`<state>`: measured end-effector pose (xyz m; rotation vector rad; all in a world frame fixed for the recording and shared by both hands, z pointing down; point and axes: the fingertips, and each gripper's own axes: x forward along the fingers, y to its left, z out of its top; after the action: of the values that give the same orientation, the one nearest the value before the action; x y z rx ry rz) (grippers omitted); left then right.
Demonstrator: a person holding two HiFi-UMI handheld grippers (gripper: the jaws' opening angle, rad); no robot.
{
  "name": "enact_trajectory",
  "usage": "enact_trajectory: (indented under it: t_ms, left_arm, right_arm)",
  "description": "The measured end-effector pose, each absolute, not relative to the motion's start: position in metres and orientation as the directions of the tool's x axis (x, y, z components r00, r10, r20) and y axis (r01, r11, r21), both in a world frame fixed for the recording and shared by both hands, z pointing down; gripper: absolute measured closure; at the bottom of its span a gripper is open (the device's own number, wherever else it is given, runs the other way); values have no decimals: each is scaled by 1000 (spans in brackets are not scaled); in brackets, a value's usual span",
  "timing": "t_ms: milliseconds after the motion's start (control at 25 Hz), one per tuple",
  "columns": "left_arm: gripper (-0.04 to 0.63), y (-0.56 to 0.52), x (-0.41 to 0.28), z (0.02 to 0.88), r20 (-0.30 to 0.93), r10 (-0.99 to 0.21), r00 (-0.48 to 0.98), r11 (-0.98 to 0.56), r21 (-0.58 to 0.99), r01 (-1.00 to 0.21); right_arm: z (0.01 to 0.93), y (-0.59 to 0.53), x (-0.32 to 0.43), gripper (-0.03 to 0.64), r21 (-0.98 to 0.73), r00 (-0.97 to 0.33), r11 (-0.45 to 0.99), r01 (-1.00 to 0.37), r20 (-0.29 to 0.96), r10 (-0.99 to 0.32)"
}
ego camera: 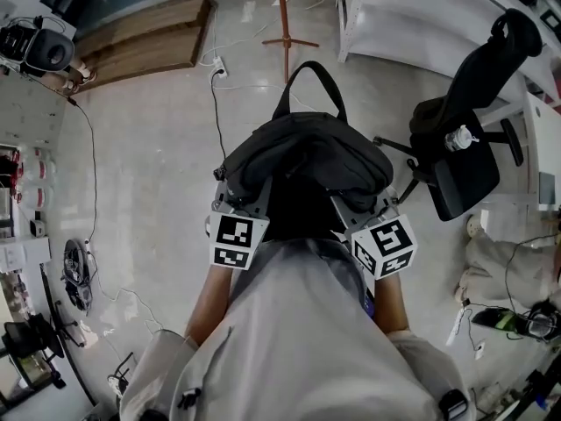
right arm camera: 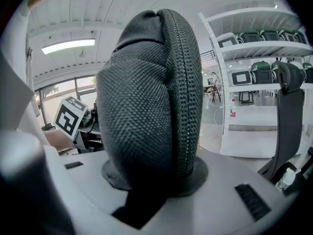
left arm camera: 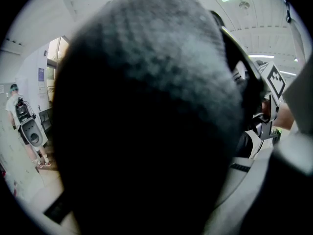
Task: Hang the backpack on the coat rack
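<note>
A black backpack [ego camera: 307, 160] hangs in front of my body, carried between both grippers, its top handle loop [ego camera: 308, 82] pointing away from me. My left gripper [ego camera: 238, 204] holds its left side and my right gripper [ego camera: 364, 210] its right side; the fingertips are hidden under the fabric. In the left gripper view the dark backpack [left arm camera: 146, 121] fills nearly everything. In the right gripper view a padded fold of the backpack [right arm camera: 149, 102] is pinched between the white jaws. The coat rack [ego camera: 283, 16], an orange-brown pole on spread feet, stands on the floor ahead.
A black office chair [ego camera: 473, 139] with a water bottle [ego camera: 459, 137] on its seat stands to the right. White shelving [ego camera: 412, 16] is at the far right, a wooden platform [ego camera: 145, 38] at the far left. A cable [ego camera: 215, 103] runs across the floor. A person [left arm camera: 19, 126] stands at a distance.
</note>
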<state>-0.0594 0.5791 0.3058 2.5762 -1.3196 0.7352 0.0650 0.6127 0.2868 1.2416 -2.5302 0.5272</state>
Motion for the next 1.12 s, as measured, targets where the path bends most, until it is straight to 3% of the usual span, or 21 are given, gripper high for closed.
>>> enact_trajectory:
  t_ms: [600, 1120]
  left_arm:
    - [493, 469, -51, 280, 384, -763, 520, -582, -60, -811]
    - [494, 320, -71, 284, 423, -711, 561, -636, -48, -770]
  right_arm:
    - [254, 502, 68, 497, -70, -541, 557, -828, 360, -760]
    - [258, 361, 45, 497, -117, -517, 515, -849, 391, -762]
